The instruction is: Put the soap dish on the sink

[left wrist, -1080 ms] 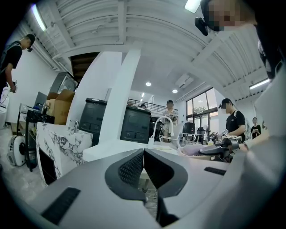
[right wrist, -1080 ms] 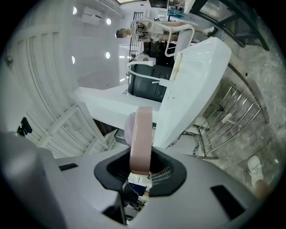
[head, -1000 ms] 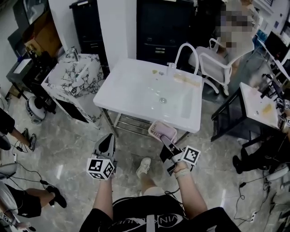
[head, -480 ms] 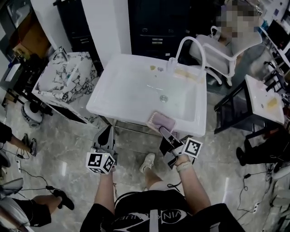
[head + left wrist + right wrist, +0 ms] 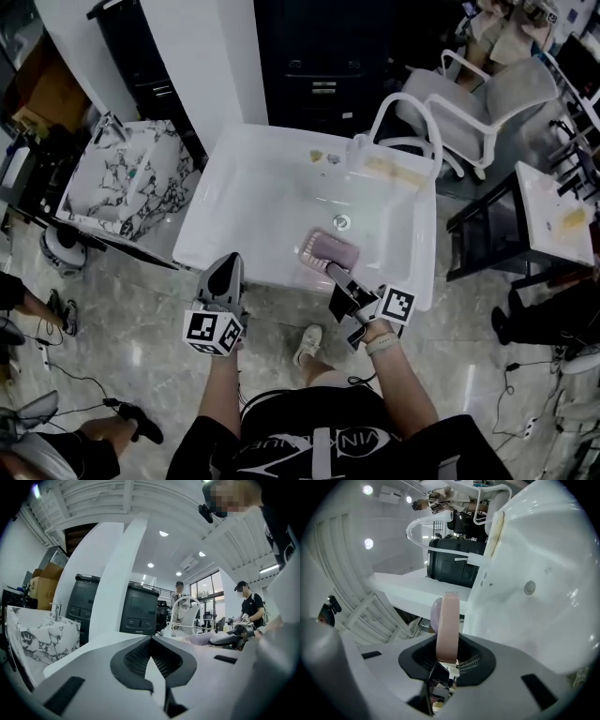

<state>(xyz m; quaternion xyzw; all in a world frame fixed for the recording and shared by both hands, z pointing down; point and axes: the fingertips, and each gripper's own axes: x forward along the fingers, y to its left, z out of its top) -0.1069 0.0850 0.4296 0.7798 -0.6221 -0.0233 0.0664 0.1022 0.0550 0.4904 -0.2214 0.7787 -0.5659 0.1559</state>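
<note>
A pink soap dish hangs over the near right part of the white sink's basin, short of the drain. My right gripper is shut on the dish's near edge. In the right gripper view the dish stands edge-on between the pads of my right gripper, with the sink beyond it. My left gripper is shut and empty, with its tip at the sink's front rim. In the left gripper view my left gripper points level across the white sink top.
An arched white faucet stands at the sink's back right. A marble-patterned basin sits to the left, a black cabinet behind, and a white chair and a small white table to the right. People stand nearby.
Both grippers have moved forward to the sink. The soap dish has gone from before the front rim to over the basin. The left gripper has reached the front rim.
</note>
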